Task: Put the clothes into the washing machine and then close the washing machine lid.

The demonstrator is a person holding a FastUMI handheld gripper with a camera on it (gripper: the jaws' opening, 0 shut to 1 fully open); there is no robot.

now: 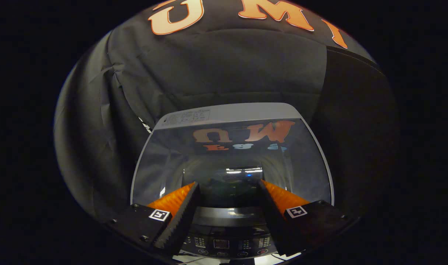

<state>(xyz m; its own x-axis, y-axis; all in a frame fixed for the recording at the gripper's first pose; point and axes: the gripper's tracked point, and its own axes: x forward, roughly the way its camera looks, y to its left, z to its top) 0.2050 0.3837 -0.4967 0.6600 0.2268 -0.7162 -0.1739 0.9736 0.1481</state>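
A top-loading washing machine (pixel 231 114) sits directly ahead of the gripper, seen from just above its front edge. Its lid (pixel 231 154) is a large pane of tinted glass in a pale grey frame, and it lies flat and closed over the tub. The glass is glossy and mirrors the dark booth wall and some bright ceiling lights, so what lies inside the drum beneath it cannot be made out. Along the far edge of the lid runs a wider grey band with a small printed label (pixel 187 117) at its left end; the print is too small to read. Nearest the camera, at the machine's front, is a dark control panel (pixel 227 244) with a small display and rows of tiny buttons. The gripper (pixel 227 191) hovers over this front area with its two fingers spread wide apart, reaching forward over the near part of the lid. Nothing is held between them, and whether the tips touch the glass cannot be told. Each finger (pixel 180 206) has a ridged inner face, and each carries a small square black-and-white marker (pixel 160 215) on its base. Behind and around the machine hangs creased black cloth (pixel 216 66), forming the booth wall.
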